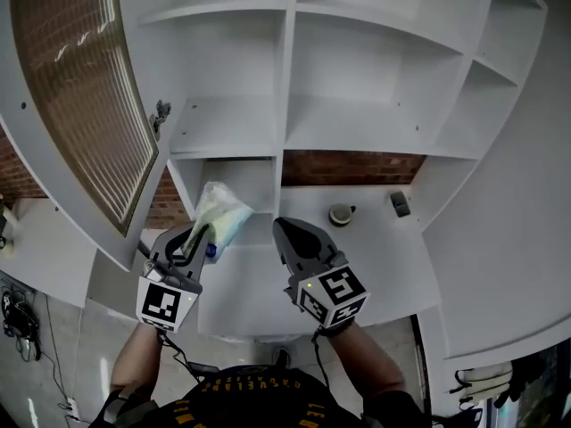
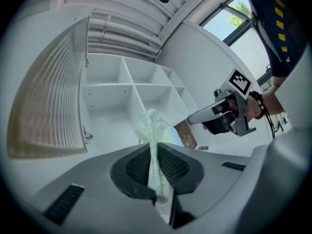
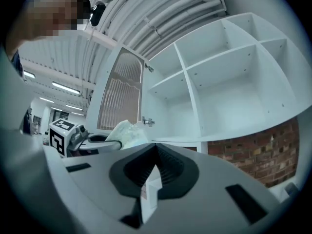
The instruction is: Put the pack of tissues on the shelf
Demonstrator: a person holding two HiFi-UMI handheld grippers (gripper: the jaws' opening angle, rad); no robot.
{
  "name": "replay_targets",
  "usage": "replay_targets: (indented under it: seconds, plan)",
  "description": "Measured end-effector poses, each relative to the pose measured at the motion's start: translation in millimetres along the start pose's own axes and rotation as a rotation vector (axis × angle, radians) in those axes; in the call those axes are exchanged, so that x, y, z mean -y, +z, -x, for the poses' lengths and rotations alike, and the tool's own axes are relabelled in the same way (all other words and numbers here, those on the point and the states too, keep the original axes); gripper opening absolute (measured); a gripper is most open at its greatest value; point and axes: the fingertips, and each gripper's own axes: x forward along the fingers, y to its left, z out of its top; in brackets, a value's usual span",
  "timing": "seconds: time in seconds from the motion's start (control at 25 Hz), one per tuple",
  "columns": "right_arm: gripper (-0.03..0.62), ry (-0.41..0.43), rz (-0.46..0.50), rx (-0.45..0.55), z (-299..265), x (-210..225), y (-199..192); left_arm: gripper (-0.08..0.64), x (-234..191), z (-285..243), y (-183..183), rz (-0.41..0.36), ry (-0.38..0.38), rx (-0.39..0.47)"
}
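The pack of tissues [image 1: 221, 210] is a soft pale green and yellow packet. My left gripper [image 1: 202, 234] is shut on its lower end and holds it up in front of the lower left opening of the white shelf unit [image 1: 284, 78]. In the left gripper view the pack [image 2: 154, 128] stands pinched between the dark pads [image 2: 168, 165], with the empty compartments behind it. My right gripper [image 1: 284, 232] hovers just right of the pack, jaws together. In the right gripper view a white bit shows low between its jaws [image 3: 156, 152]; I cannot tell what it is.
A ribbed-glass cabinet door [image 1: 80, 87] hangs open at the left, with its hinge [image 1: 161, 114] on the shelf's side wall. On the white counter [image 1: 375, 239] under the shelves stand a small round cup-like thing [image 1: 341, 213] and a small dark object [image 1: 401, 204]. Behind is a brick wall [image 1: 352, 168].
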Motion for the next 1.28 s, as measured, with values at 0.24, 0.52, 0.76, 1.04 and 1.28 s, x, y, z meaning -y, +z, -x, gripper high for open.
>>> replay_targets:
  seconds: [0.24,0.52,0.76,1.04,1.28]
  plan:
    - [-0.005,0.082,-0.017,0.042,-35.7,15.9,29.1,0.031,-32.9,-39.6,40.9,-0.063,0.079,0.039]
    - [-0.005,0.112,-0.036,0.089,-70.7,39.0,57.6,0.031,-68.9,-90.1,57.3,-0.071,0.149,0.033]
    - [-0.005,0.123,-0.04,0.107,-89.3,57.9,71.8,0.031,-94.7,-128.3,61.0,-0.088,0.192,-0.01]
    - [-0.005,0.157,-0.041,0.106,-97.7,70.8,73.0,0.032,-115.6,-164.9,42.8,-0.08,0.199,-0.103]
    - [-0.005,0.181,-0.038,0.11,-93.0,82.1,74.4,0.032,-140.1,-201.8,33.6,-0.125,0.228,-0.167]
